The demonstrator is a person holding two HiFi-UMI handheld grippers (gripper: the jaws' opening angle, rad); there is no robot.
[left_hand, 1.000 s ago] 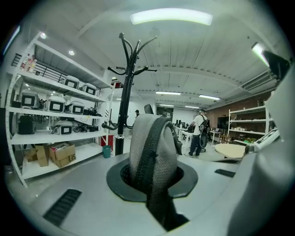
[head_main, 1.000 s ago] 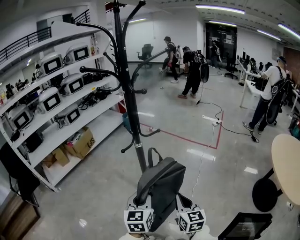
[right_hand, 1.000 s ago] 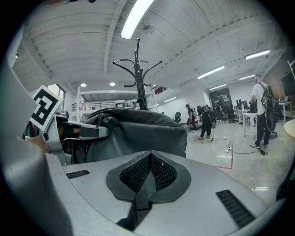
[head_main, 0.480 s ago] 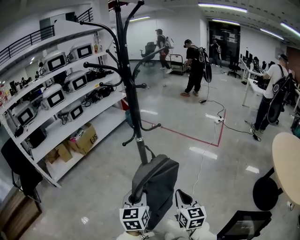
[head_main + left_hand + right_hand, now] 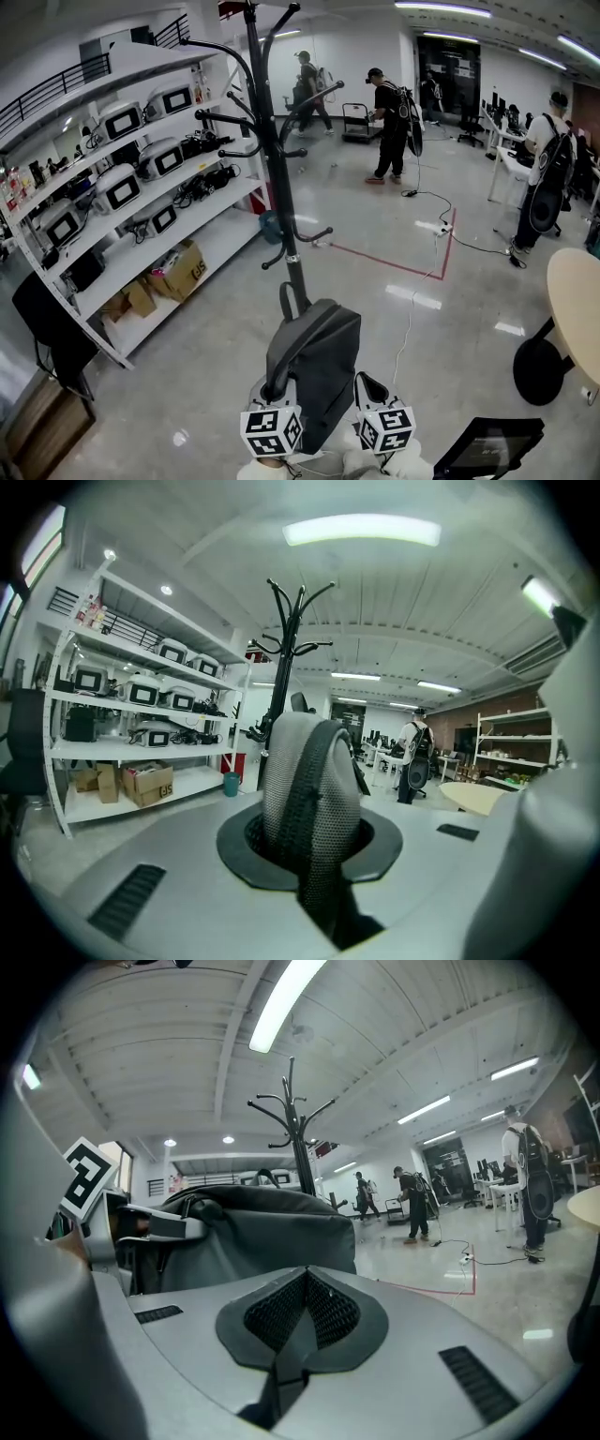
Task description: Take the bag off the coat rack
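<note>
We hold both grippers low, side by side under the backpack [image 5: 314, 361]; the left gripper [image 5: 314, 855] pinches a mesh strap [image 5: 309, 780]; the right gripper [image 5: 300, 1326] pinches the other strap [image 5: 368, 386].

Left gripper [image 5: 312, 841] clamps the bag strap [image 5: 314, 771]; right gripper's [image 5: 298, 1321] jaws are together.

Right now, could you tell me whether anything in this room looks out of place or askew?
Only one thing: a loose cable trails across the open floor to a power strip by the red tape line, a possible trip hazard. The backpack and coat rack look undamaged.
</note>
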